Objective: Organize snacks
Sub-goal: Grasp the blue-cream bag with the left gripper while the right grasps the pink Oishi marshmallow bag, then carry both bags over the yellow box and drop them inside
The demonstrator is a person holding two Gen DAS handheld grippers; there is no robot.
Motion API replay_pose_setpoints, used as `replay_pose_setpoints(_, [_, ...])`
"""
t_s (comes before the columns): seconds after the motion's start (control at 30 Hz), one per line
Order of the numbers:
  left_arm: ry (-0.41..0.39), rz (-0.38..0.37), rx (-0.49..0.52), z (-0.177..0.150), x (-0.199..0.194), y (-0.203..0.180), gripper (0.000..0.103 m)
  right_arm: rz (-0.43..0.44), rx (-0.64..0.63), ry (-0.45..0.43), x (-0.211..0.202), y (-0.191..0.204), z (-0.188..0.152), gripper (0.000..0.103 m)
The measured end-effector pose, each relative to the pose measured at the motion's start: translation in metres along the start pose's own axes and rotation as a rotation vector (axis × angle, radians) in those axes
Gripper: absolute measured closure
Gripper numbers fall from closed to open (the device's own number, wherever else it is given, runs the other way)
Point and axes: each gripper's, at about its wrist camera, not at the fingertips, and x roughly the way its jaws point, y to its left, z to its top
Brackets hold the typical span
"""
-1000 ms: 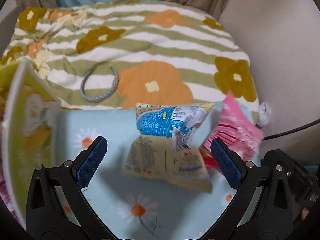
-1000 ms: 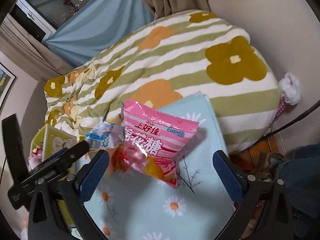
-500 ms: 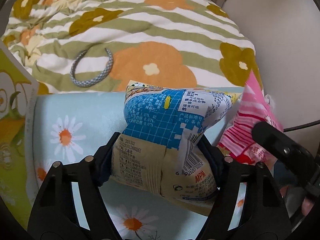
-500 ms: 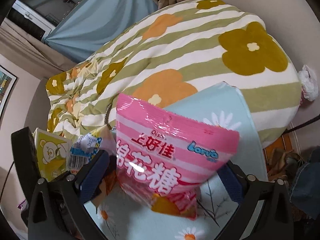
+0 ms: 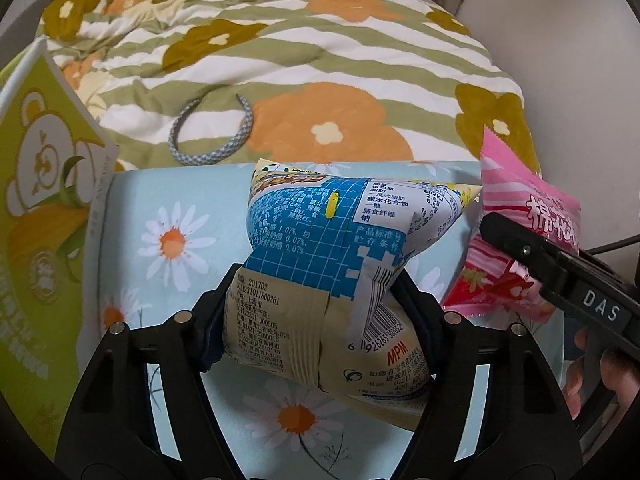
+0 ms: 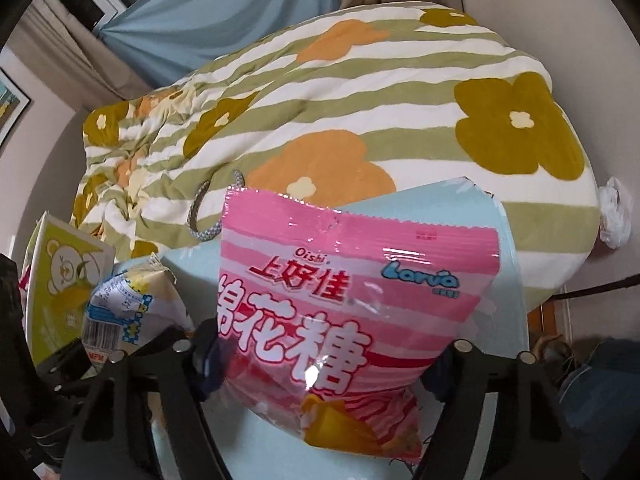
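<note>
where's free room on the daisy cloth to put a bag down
Bare daisy cloth lies between the green box and the blue bag. The right is crowded: the pink bag sits close beside the blue one.

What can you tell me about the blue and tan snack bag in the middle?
The blue and tan snack bag is a small puffy pouch of shiny printed film, blue grid pattern on its upper part, tan lower down, with Chinese text, a nutrition table and a barcode. It lies back side up on the daisy-print cloth. The left gripper is closing on it, its pads pinching the bag's waist so the film creases. The pink marshmallow bag sits just to its right; whether they touch is unclear.
</note>
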Motion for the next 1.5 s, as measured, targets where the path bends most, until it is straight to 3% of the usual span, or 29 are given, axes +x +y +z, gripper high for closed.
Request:
replay_pose_setpoints(0.27, [-0.05,0.01,0.019,-0.007,-0.036,-0.008,0.032,0.013,-0.006,-0.038,-0.028,0.0,-0.008,0.043])
replay_pose_setpoints(0.63, [-0.212,-0.045,-0.004,-0.019,-0.164,0.008,0.032,0.082,-0.09,-0.148,-0.113,0.046,-0.017,0.043])
replay_pose_setpoints(0.83, [-0.323,-0.02,-0.017,-0.028,-0.241,0.048,0.032,0.151,-0.165,-0.212,-0.149,0.102,-0.021,0.043])
replay_pose_setpoints(1.07, [-0.379,0.026,-0.037,-0.039,-0.304,0.121,0.032,0.194,-0.215,-0.249,-0.166,0.176,-0.033,0.043])
replay_pose_setpoints(1.3, [-0.363,0.068,-0.07,-0.047,-0.32,0.207,0.032,0.213,-0.257,-0.256,-0.165,0.251,-0.046,0.043])
replay_pose_setpoints(1.5, [-0.319,0.114,-0.064,-0.053,-0.307,0.265,0.032,0.199,-0.271,-0.253,-0.151,0.299,-0.05,0.043])
